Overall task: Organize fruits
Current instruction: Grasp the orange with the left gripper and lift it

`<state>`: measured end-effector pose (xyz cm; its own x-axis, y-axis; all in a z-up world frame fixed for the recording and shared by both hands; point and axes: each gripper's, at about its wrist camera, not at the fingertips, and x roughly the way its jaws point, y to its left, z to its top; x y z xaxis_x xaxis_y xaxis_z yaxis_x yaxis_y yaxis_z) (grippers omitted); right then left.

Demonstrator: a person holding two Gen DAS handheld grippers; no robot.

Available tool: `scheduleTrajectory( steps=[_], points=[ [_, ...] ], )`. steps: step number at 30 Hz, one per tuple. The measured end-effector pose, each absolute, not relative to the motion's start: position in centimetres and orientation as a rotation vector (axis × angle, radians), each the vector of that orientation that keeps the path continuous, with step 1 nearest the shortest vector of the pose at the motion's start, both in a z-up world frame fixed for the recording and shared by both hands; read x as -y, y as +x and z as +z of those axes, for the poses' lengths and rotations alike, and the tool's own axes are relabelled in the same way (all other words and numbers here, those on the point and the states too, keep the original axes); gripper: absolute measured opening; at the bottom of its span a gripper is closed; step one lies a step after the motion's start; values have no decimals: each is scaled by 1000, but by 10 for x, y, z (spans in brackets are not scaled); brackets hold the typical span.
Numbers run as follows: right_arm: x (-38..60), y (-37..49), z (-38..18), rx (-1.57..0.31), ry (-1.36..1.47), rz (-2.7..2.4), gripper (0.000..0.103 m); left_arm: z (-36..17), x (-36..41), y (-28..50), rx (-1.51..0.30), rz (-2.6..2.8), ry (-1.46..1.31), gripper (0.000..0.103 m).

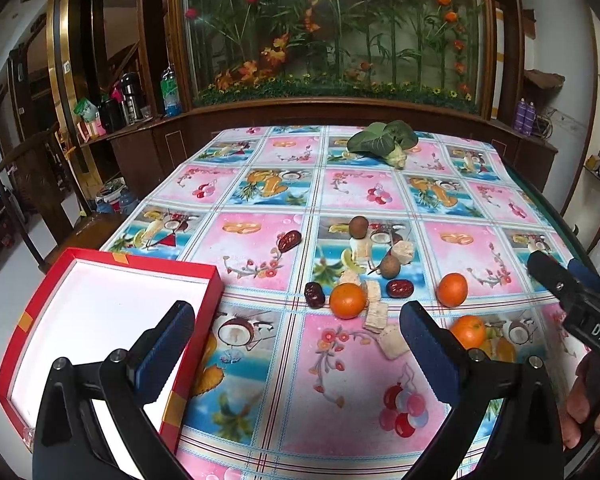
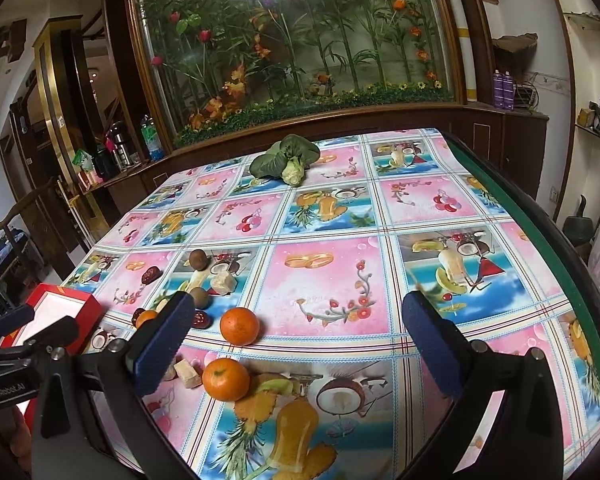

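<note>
Oranges lie nearer the right gripper than the left.
Right gripper (image 2: 296,344) hangs wide open and empty; the nearest orange (image 2: 225,379) sits just left of its centre line, close by its left finger, with a second orange (image 2: 239,325) a little farther off. Left gripper (image 1: 296,352), also wide open and empty, hovers beside the red box (image 1: 36,320) at near left, whose white inside holds nothing; a third orange (image 1: 347,301) lies ahead of it among dates and pale cubes.

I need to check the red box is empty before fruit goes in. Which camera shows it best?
The left wrist view: the red box fills the lower left, its white inside bare where visible, though the left gripper covers part. The right wrist view shows only a small far corner.
</note>
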<state>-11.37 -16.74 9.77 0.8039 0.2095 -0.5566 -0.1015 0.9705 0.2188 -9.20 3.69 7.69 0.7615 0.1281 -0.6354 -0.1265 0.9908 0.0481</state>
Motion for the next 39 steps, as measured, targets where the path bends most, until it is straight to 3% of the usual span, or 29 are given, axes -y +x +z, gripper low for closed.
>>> scheduleTrajectory(
  steps=[10, 16, 19, 24, 28, 33, 39],
  points=[
    [161, -111, 95, -642, 169, 214, 103, 59, -32, -92, -719, 113, 43, 102],
    [151, -77, 80, -795, 235, 335, 102, 40, -12, -96, -783, 29, 102, 102],
    [140, -65, 74, -841, 230, 368, 96, 43, -7, -101, -770, 11, 119, 102],
    [121, -48, 60, -935, 190, 378, 74, 47, 1, -100, -766, -29, 120, 102],
    [115, -43, 49, -995, 137, 349, 65, 43, 9, -97, -779, -56, 139, 102],
    [118, -40, 43, -1027, 148, 377, 39, 41, 16, -92, -784, -90, 156, 102],
    [142, -39, 55, -991, 273, 387, 35, 42, 32, -81, -787, -154, 187, 102]
  ],
)
